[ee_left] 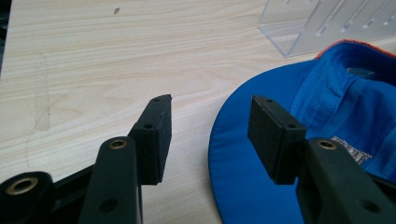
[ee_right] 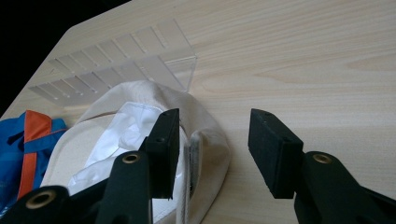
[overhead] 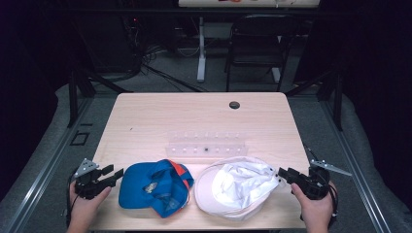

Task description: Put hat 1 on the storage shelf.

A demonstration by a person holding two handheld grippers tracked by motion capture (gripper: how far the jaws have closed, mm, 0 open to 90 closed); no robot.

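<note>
Pale wood counter (overhead: 145,116) | blue cap (overhead: 153,187), white cap (overhead: 235,187) at near edge | left claw (overhead: 114,175), right claw (overhead: 283,173) gaping, empty | risk: probably pinching one fabric layer, dragging cap into clear rack (overhead: 206,144)

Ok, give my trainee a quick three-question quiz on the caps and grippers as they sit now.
1. True or false: the left gripper is clamped on the blue cap.
2. Which cap lies nearest the right gripper? A blue, B white, C black.
3. What clear thing stands behind both caps?

Key: 1 false, its fingers stand open beside the brim; 2 B, the white cap; 3 the clear plastic rack.
</note>
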